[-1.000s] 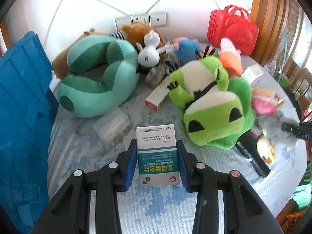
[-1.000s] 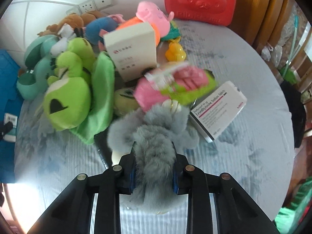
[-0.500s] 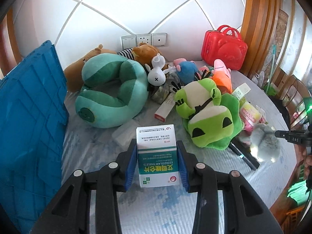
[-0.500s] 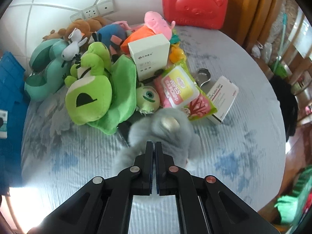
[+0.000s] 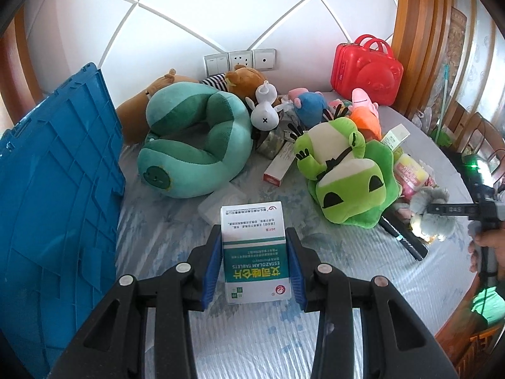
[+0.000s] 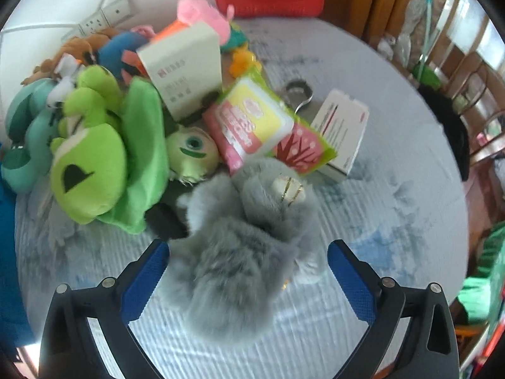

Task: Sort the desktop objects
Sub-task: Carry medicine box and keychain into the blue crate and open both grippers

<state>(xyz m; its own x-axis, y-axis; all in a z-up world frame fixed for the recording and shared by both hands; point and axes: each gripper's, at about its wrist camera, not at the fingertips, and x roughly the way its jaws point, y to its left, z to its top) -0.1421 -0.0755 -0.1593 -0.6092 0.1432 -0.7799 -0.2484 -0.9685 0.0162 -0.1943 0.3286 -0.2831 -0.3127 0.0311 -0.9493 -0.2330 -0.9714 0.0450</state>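
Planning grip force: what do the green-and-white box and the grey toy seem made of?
Box: thin printed cardboard, slightly glossy, with crisp folded edges; likely crushable. Grey toy: long fluffy fake fur, apparently soft-stuffed, with a blurry outline; its filling is hidden.

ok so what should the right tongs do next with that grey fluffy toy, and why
Probably close on it. The right tongs are opening wide, the grey fluffy toy sits between the blue pads on the tablecloth, and neither pad presses it. The left tongs already hold the tablet box.
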